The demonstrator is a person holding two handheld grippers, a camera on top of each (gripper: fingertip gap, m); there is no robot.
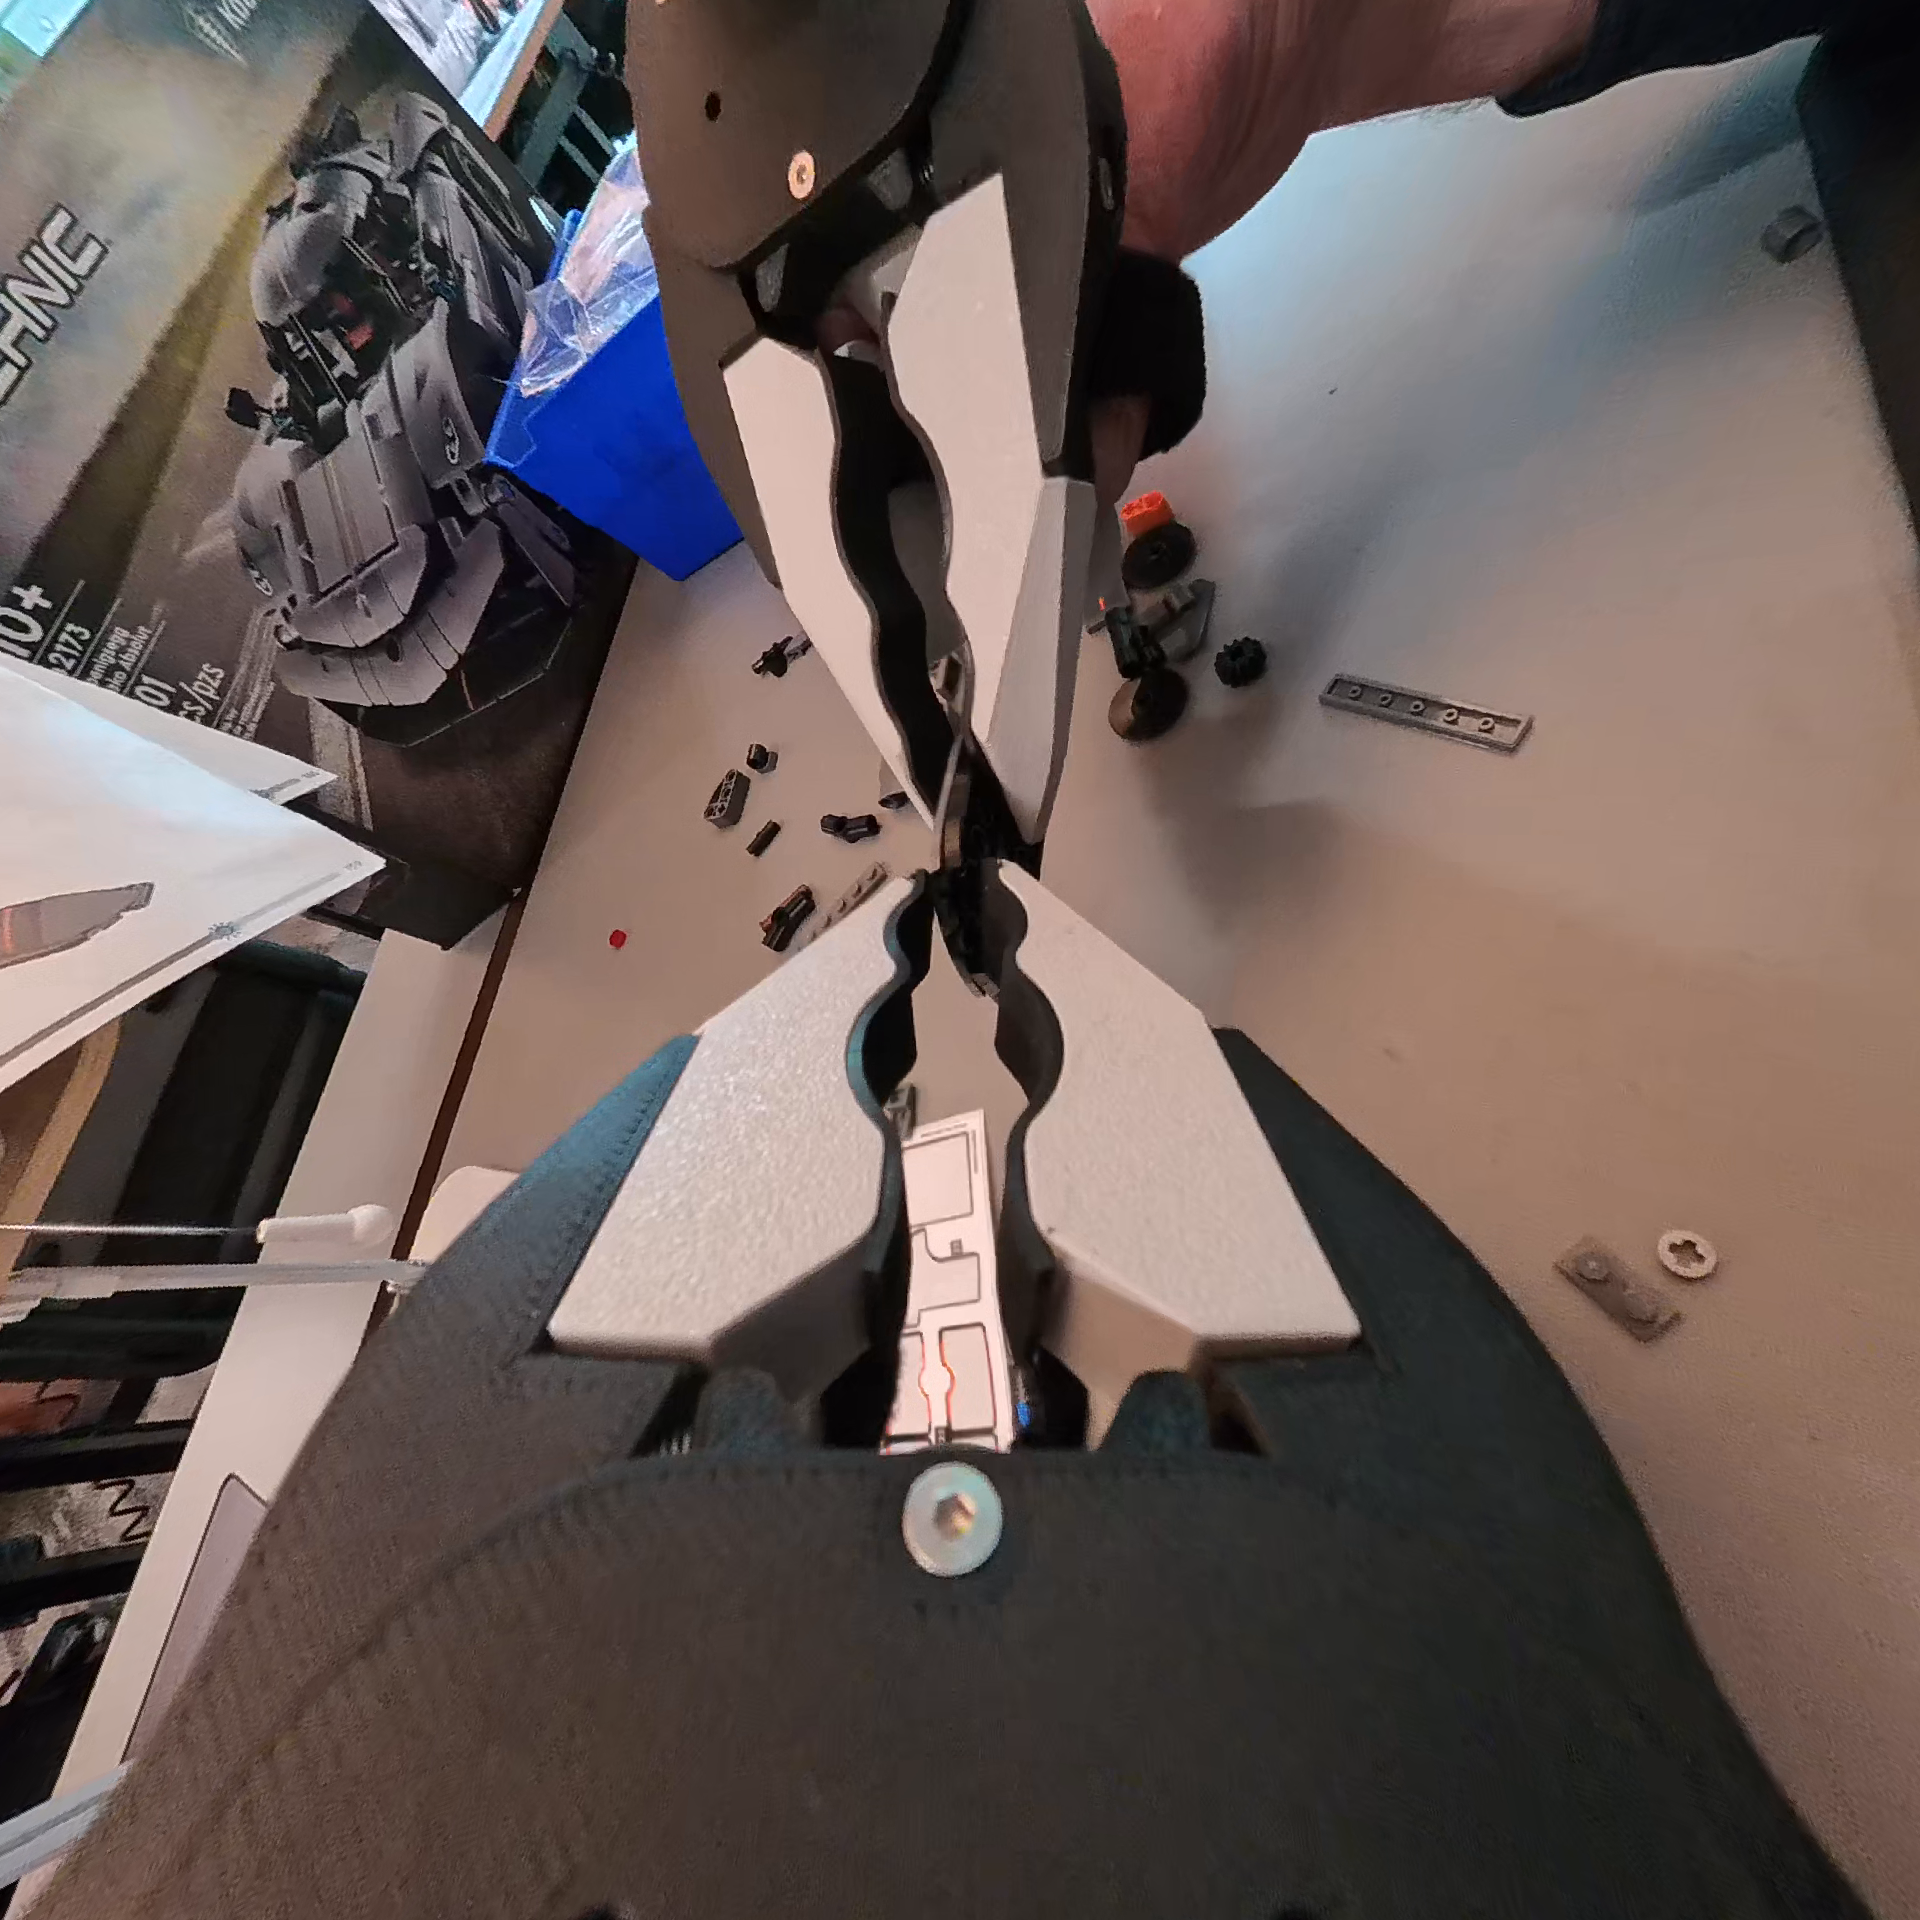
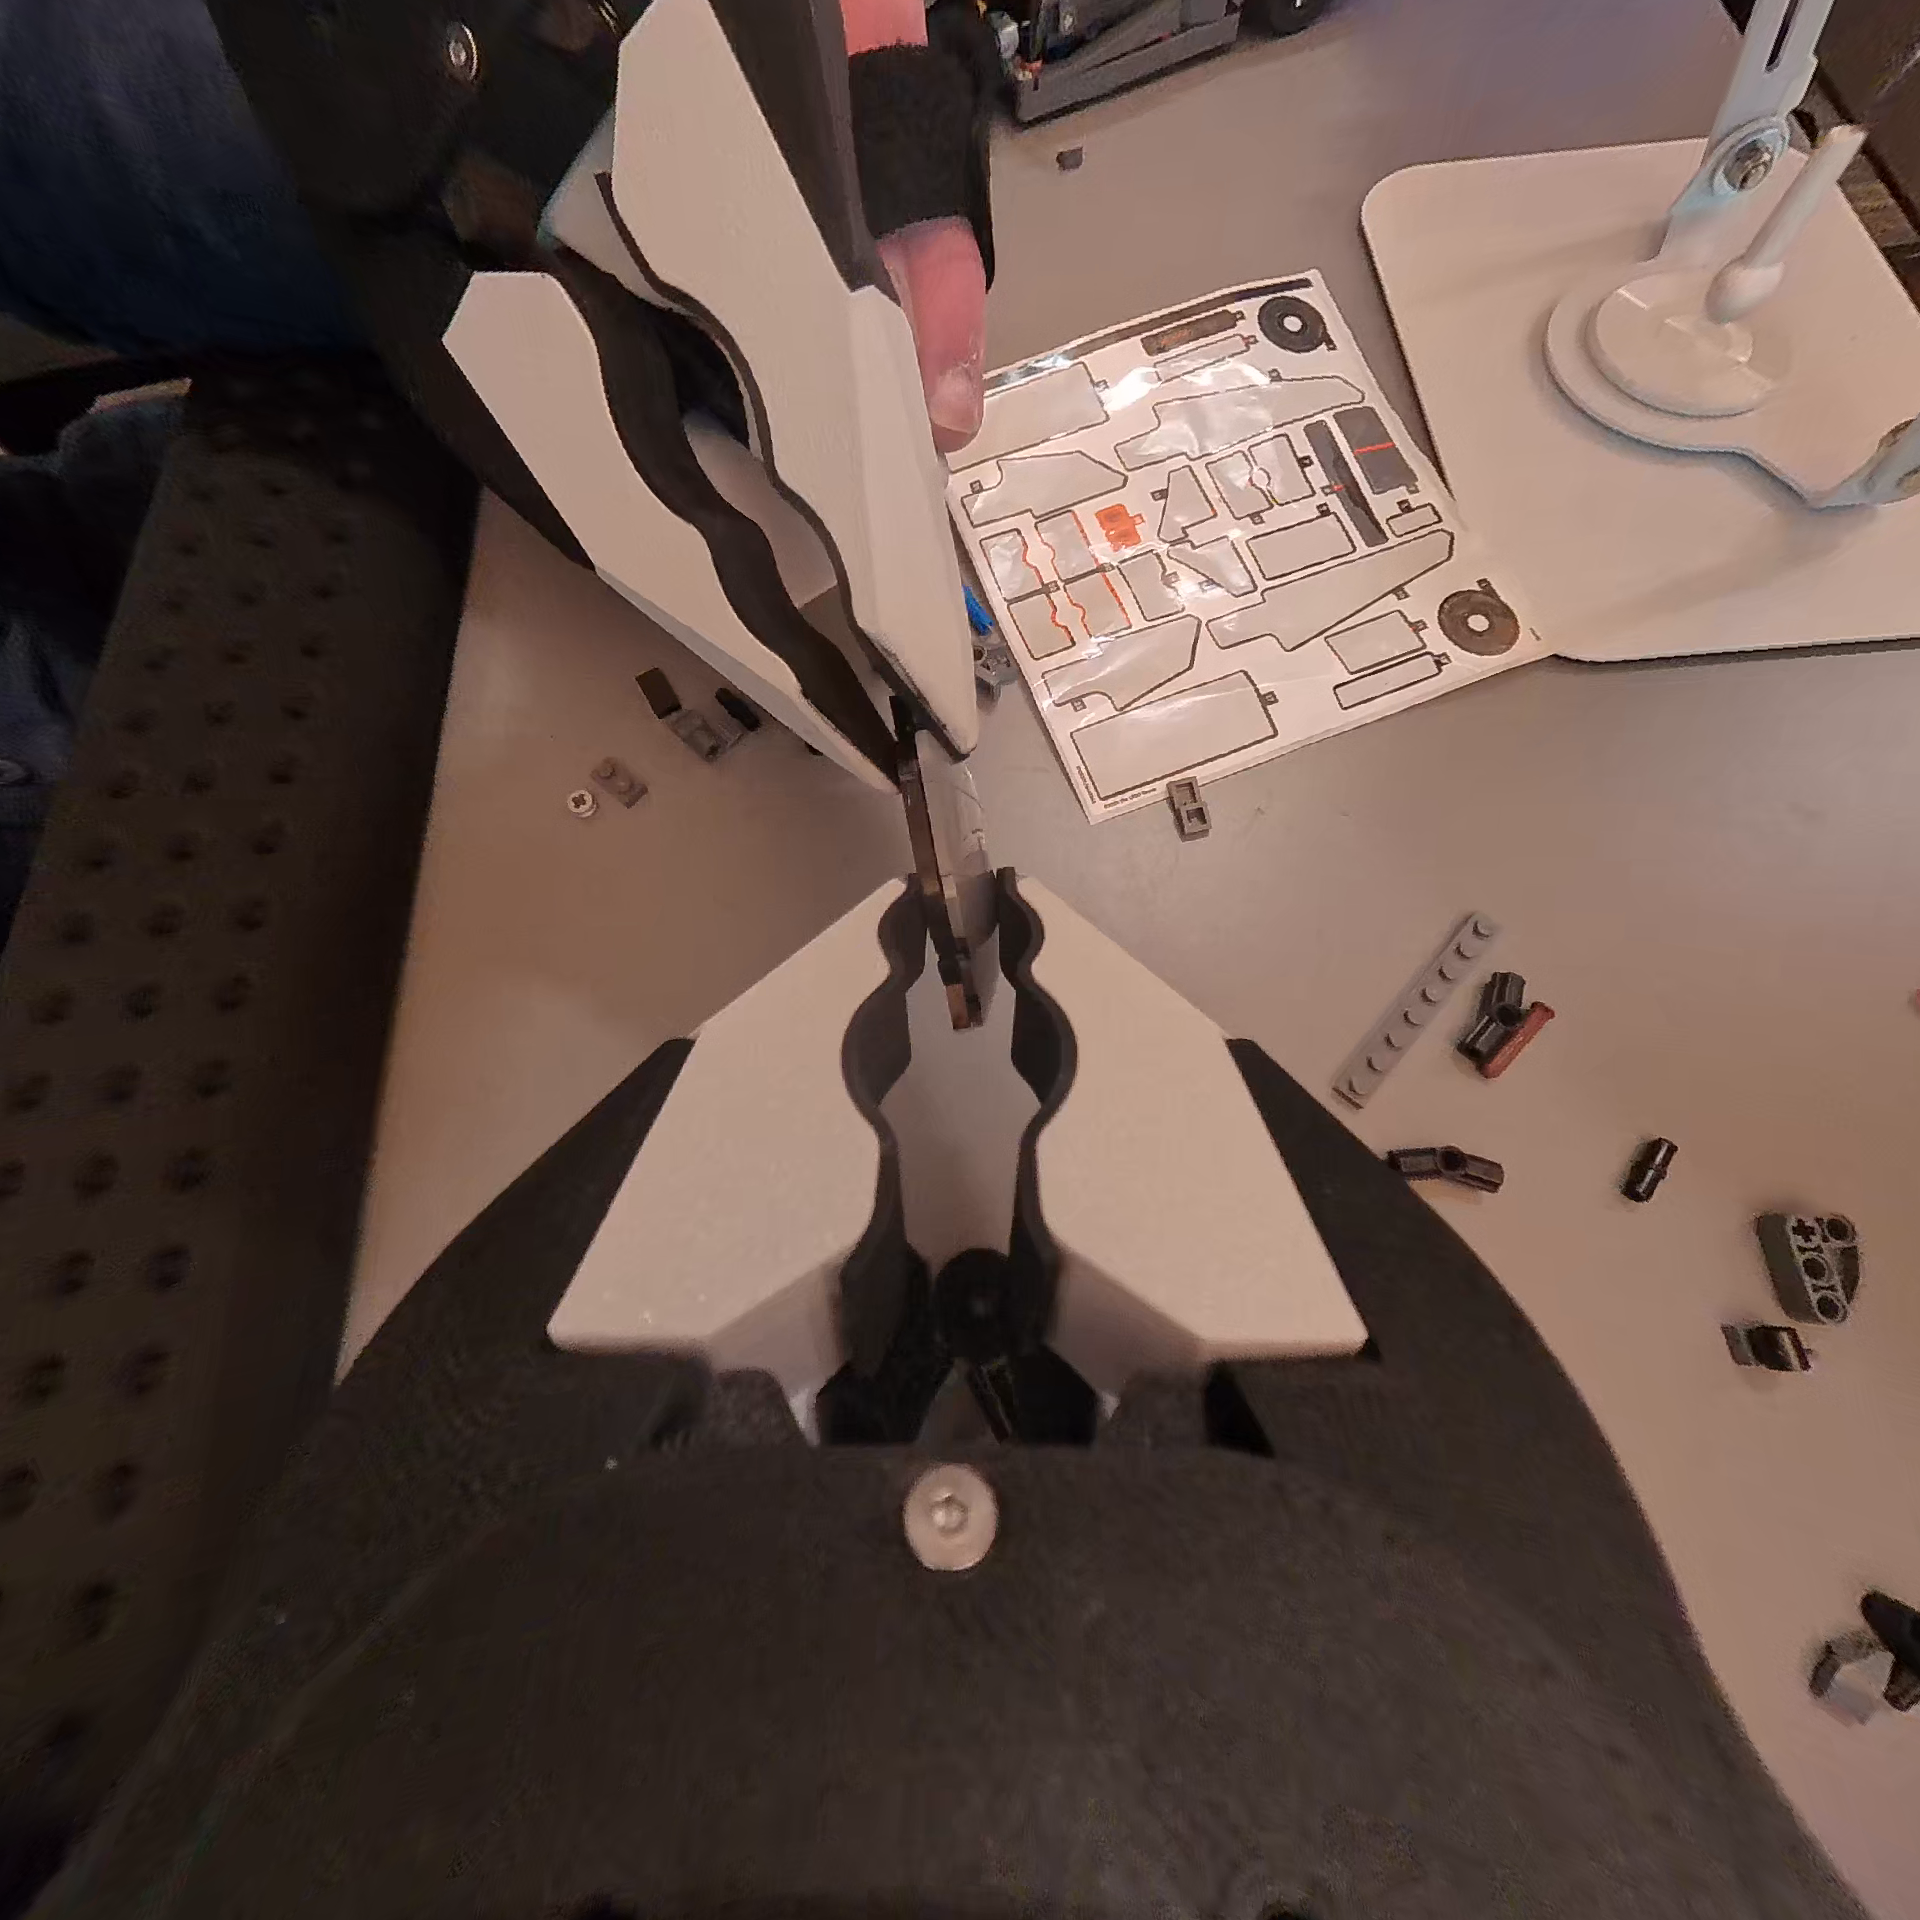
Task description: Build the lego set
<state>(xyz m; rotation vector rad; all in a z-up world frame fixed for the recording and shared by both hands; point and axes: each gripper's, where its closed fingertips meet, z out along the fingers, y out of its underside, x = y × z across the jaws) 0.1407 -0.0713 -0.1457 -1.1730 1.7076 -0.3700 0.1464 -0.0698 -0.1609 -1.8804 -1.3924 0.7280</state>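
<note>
Two tongs meet tip to tip above the desk (image 2: 1351, 883). Left tongs (image 1: 961, 904) are clenched on a thin black plate (image 2: 940, 914); right tongs (image 2: 961, 904) pinch its other end, with a pale sticker (image 2: 971, 810) alongside. Risk, as judged: opposed pull or twist could slip the plate, dropping it among loose parts (image 2: 1496, 1023), or crease the sticker. A sticker sheet (image 2: 1226, 540) lies beyond.

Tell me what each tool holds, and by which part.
Both tools pinch one thin black piece between them: the right tool grips its lower end, the left tool its upper end. A grey part sits against it.
</note>
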